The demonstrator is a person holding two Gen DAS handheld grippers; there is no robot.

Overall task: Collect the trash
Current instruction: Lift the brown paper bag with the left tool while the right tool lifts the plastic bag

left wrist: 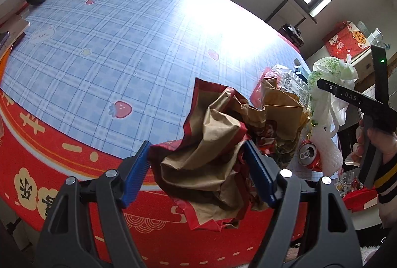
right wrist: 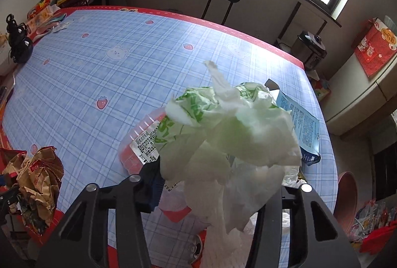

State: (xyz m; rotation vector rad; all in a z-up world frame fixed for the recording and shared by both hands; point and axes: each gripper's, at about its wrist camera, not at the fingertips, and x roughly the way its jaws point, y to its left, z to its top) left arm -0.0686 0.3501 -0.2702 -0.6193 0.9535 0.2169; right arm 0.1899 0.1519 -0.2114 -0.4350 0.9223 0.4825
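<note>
The left gripper [left wrist: 198, 166] has its blue fingers [left wrist: 137, 171] clenched on a crumpled brown-and-red paper bag [left wrist: 211, 168], held above the tabletop's [left wrist: 99, 44] near red edge and pitched steeply down. The right gripper [right wrist: 218, 183], also angled down, grasps a white-and-green plastic bag [right wrist: 233, 134] over the near right corner, where a clear food tray [right wrist: 141, 141], blue packet [right wrist: 302, 126] and soda can [left wrist: 307, 153] lie. A hand [left wrist: 377, 143] grips the right handle.

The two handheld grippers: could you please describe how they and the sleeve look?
The left gripper has dark grey plastic arms with silver rivets and ribbed blue pads. The right gripper is black, lettered white, with a green light. The dark knit cuff has yellow and white stripes.
</note>
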